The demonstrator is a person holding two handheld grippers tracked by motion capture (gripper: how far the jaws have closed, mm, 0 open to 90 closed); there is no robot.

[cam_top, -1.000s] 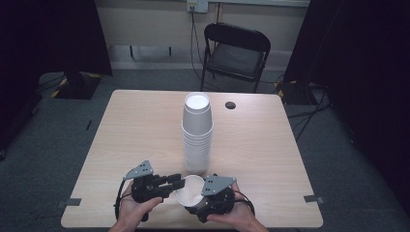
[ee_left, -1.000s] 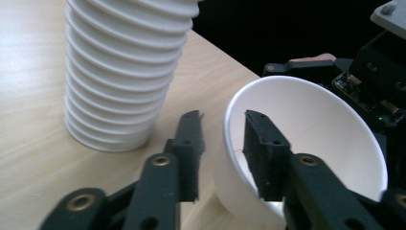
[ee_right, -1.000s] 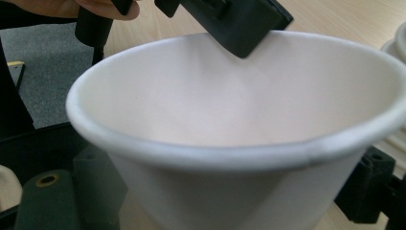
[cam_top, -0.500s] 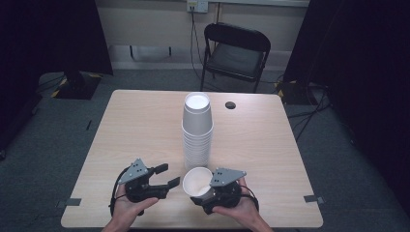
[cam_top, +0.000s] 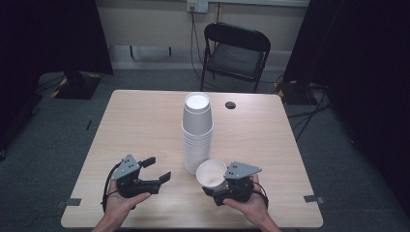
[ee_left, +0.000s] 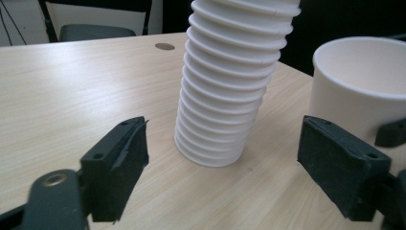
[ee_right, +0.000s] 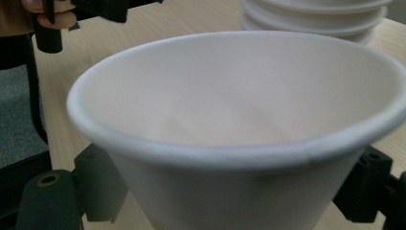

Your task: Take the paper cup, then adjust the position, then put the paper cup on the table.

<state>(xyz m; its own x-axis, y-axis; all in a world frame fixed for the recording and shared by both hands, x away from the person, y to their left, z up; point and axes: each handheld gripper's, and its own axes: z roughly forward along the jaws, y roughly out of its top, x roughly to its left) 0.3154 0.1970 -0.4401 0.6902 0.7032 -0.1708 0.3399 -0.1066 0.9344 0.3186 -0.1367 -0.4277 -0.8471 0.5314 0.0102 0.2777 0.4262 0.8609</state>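
Since a second ago both hands have drawn apart: my left gripper [cam_top: 157, 170] has let go of the cup and slid off to the left, its fingers having just been opening, and they now stand wide with nothing between them, while the right one has carried the cup a little to the right

Largest first, the tabletop [cam_top: 145, 121] is pale wood, with a black folding chair [cam_top: 236, 53] behind its far edge. At the middle stands the tall stack of white cups [cam_top: 197, 133], upside down; in the left gripper view it rises just ahead, between the open fingers [ee_left: 117, 167] but clear of them

My right gripper [cam_top: 217, 188] sits near the front edge, just right of the stack's foot. Its fingers [ee_right: 98, 184] are closed on the single white cup [cam_top: 211, 174], one on each side of its wall, mouth tilted up and towards the stack, close beside it

A small dark disc [cam_top: 230, 105] lies on the far part of the tabletop, right of the stack
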